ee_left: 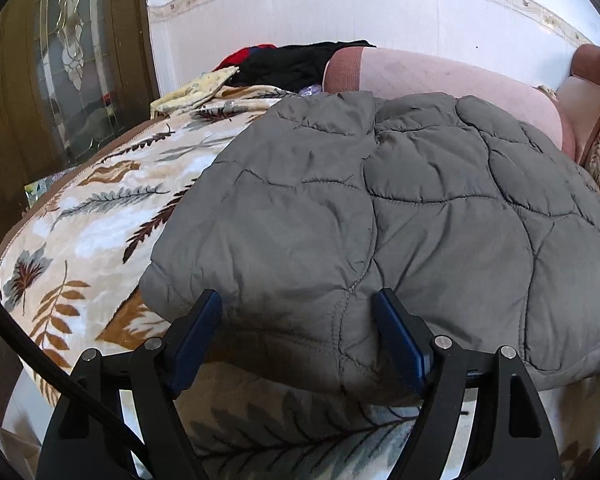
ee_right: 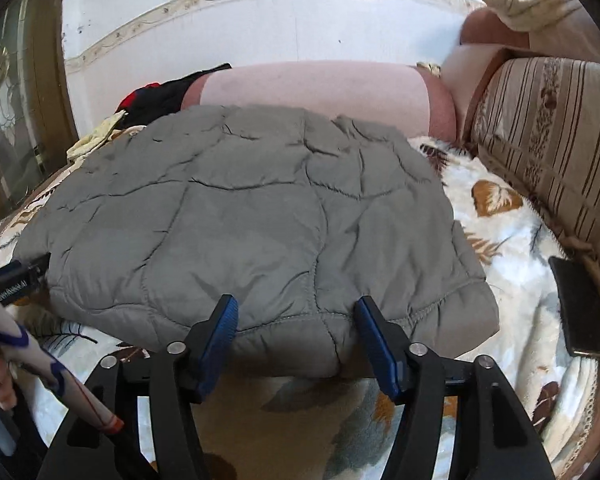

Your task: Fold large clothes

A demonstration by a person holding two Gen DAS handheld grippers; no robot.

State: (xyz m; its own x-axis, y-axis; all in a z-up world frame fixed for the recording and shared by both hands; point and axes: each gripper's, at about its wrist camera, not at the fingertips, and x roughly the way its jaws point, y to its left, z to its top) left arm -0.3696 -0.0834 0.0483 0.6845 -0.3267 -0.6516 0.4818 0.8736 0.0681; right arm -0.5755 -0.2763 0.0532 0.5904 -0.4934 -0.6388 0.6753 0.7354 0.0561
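The grey quilted jacket point(ee_left: 380, 208) lies folded into a thick pad on the leaf-patterned blanket point(ee_left: 80, 216), and being so puffy and slick it looks liable to spring open or slide if only its top layer gets pinched. The left gripper point(ee_left: 298, 312) and right gripper point(ee_right: 296, 316) both stand wide apart, straddling the near hem and grasping nothing. Whether the blue pads point(ee_right: 224, 320) brush the cloth is hard to tell from here.
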